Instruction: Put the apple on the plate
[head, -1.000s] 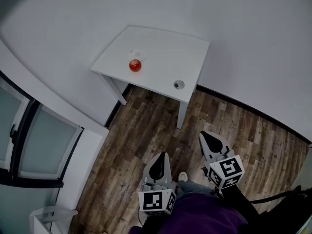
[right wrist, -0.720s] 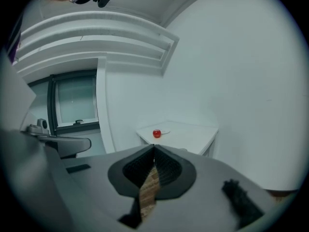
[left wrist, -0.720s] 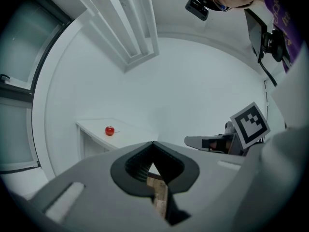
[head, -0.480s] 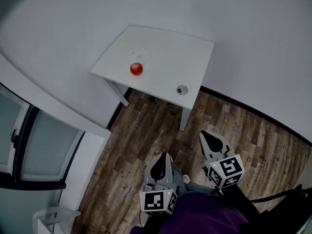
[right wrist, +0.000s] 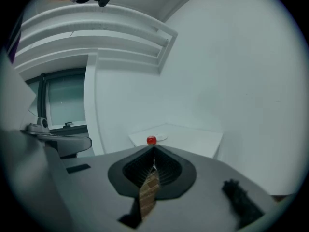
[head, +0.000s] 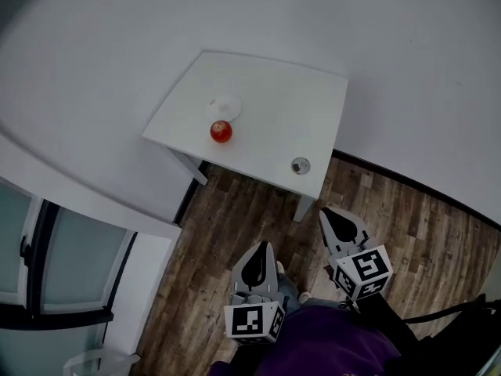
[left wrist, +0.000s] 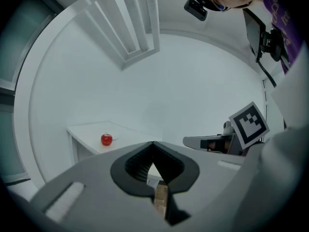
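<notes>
A red apple (head: 221, 131) sits on the white table (head: 274, 124) near its left edge, just in front of a small white plate (head: 224, 106). The apple (left wrist: 106, 139) shows far off in the left gripper view, and the apple (right wrist: 151, 140) lies straight ahead in the right gripper view, with the plate (right wrist: 161, 138) beside it. Both grippers hang low over the wooden floor, well short of the table. My left gripper (head: 256, 264) is shut with nothing in it. My right gripper (head: 338, 224) is shut and empty too.
A small round grey thing (head: 300, 165) lies near the table's front right corner. White walls stand behind and to the left of the table. A glass-panelled door (head: 55, 257) stands at the left. Wooden floor (head: 235, 210) stretches between me and the table.
The table and apple have slid lower in the head view and look slightly nearer. Both grippers keep their pose, shut.
</notes>
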Tool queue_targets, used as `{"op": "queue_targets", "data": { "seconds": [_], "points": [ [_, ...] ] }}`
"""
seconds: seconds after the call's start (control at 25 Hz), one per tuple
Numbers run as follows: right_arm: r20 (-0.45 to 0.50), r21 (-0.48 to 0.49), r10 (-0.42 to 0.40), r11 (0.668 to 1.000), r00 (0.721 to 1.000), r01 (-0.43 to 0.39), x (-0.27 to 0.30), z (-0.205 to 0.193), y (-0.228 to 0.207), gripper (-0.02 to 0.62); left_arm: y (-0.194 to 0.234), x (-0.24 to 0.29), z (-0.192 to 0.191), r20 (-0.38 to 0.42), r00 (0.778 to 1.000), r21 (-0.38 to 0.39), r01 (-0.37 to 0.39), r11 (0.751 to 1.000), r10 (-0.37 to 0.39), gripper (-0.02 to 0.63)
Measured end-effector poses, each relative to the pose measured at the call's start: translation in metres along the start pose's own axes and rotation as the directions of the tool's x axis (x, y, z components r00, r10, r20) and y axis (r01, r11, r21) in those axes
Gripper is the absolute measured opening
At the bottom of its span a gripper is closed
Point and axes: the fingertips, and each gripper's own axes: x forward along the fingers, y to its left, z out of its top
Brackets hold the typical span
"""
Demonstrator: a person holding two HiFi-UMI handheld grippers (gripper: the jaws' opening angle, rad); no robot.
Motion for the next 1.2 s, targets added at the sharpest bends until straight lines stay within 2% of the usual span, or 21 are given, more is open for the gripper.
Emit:
{"op": "queue_targets", "data": {
  "seconds": [0.4,0.72,1.0,1.2],
  "points": [
    [0.006,-0.002,-0.033,0.999,0.999,0.033,0.068,0.019,0.0,0.011,0.048,0.046,0.023,0.027,0.998,0.016,0.057,0.998,-0.057,0.008],
    [-0.005,-0.004,-0.055,0.998,0.998,0.055,0.095,0.021,0.001,0.011,0.077,0.067,0.025,0.022,0.996,0.014,0.085,0.996,-0.085,0.008],
    [-0.014,0.005,-0.062,0.998,0.998,0.062,0.113,0.023,-0.019,0.011,0.083,0.091,0.026,0.018,0.998,0.028,0.06,0.998,-0.06,0.008],
    [-0.022,-0.004,-0.012,1.0,1.0,0.012,0.143,0.033,-0.034,0.011,0.091,0.12,0.03,0.01,1.0,0.019,0.011,1.0,-0.012,0.008]
  ]
}}
